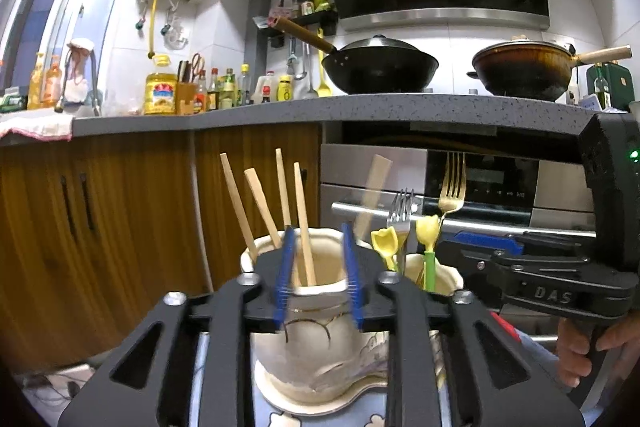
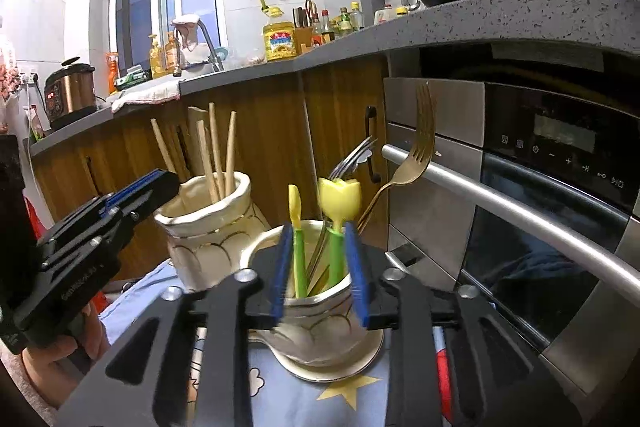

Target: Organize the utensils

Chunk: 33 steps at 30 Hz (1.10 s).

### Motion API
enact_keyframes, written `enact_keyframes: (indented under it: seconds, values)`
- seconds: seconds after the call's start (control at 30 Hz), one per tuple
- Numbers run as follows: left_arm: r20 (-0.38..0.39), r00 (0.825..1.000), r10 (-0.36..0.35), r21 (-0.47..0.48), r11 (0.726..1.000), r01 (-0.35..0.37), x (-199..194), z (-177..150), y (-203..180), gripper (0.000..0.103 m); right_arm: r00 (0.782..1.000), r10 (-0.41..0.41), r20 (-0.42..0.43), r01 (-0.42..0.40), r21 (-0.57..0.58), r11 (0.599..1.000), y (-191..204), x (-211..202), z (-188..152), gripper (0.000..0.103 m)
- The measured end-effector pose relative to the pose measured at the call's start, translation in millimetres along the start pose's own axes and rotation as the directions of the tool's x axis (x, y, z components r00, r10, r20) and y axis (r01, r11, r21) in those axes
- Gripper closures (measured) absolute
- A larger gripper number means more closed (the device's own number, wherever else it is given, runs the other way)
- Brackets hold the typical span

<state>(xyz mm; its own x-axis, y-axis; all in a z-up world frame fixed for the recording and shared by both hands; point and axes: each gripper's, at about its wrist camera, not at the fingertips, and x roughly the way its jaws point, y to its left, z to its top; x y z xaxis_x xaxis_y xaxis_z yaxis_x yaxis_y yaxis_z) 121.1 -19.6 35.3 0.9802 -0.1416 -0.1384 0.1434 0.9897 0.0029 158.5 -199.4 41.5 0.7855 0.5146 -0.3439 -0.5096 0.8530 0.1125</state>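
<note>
Two cream ceramic holders stand side by side on a blue patterned cloth. The left holder [image 1: 308, 343] [image 2: 208, 227] has several wooden chopsticks [image 1: 302, 223] [image 2: 216, 151] upright in it. The right holder [image 2: 320, 323] [image 1: 440, 277] has a silver fork [image 2: 352, 157], a gold fork [image 2: 420, 147] [image 1: 452, 187] and two yellow tulip utensils with green handles [image 2: 338, 203] [image 1: 428, 231]. My left gripper [image 1: 318, 277] is open around the left holder's rim. My right gripper [image 2: 320, 271] is open around the right holder's rim. Neither grips anything.
A built-in oven with a steel bar handle [image 2: 512, 211] stands close behind and to the right. Wooden cabinet doors [image 1: 120, 211] lie behind the holders. The counter [image 1: 320, 107] above carries bottles and two woks [image 1: 380, 65].
</note>
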Motion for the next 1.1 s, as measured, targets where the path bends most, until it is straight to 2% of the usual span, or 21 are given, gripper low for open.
enact_keyframes:
  seconds: [0.07, 0.13, 0.27, 0.33, 0.47, 0.53, 0.67, 0.8, 0.93, 1.1]
  values:
    - [-0.003, 1.0, 0.004, -0.001, 1.0, -0.004, -3.5, -0.2, 0.7, 0.066, 1.0, -0.006, 0.009, 0.006, -0.011, 1.0, 1.9, -7.2, -0.1, 0.069]
    - [-0.007, 1.0, 0.002, -0.014, 1.0, -0.002, -8.9, -1.3, 3.7, 0.06, 1.0, -0.004, 0.018, 0.004, -0.011, 1.0, 2.3, -14.2, -1.1, 0.061]
    - [-0.027, 1.0, -0.005, -0.05, 0.999, 0.004, -19.8, -6.2, 10.2, 0.051, 1.0, -0.011, 0.012, 0.011, -0.002, 1.0, 3.5, -22.7, -6.6, 0.054]
    - [-0.043, 0.999, -0.004, -0.053, 0.999, 0.002, -25.3, -10.5, 11.9, 0.044, 1.0, -0.017, 0.004, 0.017, -0.002, 1.0, 5.5, -26.5, -10.9, 0.046]
    - [-0.066, 0.998, -0.002, -0.053, 0.999, -0.002, -35.6, -18.2, 13.3, 0.034, 0.999, -0.031, -0.003, 0.031, -0.012, 0.999, 10.0, -31.9, -19.0, 0.042]
    - [-0.075, 0.997, 0.002, -0.049, 0.999, -0.006, -41.6, -22.7, 13.5, 0.026, 0.999, -0.048, -0.007, 0.048, -0.009, 0.999, 11.2, -34.9, -25.3, 0.035]
    - [-0.104, 0.995, 0.008, -0.042, 0.999, -0.012, -46.6, -30.1, 13.7, 0.022, 0.997, -0.078, -0.026, 0.078, 0.005, 0.997, 11.4, -40.2, -39.4, 0.024]
    - [-0.119, 0.993, 0.016, -0.031, 0.999, -0.019, -50.9, -36.7, 15.1, 0.013, 0.992, -0.118, -0.048, 0.119, 0.015, 0.993, 10.1, -45.5, -54.6, 0.014]
    - [-0.126, 0.992, 0.028, -0.018, 0.999, -0.03, -53.6, -41.7, 16.6, 0.008, 0.985, -0.159, -0.064, 0.162, 0.038, 0.986, 7.2, -45.8, -65.3, 0.005]
    - [-0.121, 0.992, 0.04, -0.01, 0.999, -0.041, -50.9, -44.7, 17.0, 0.005, 0.979, -0.203, -0.03, 0.203, 0.015, 0.979, 13.1, -44.6, -68.7, 0.005]
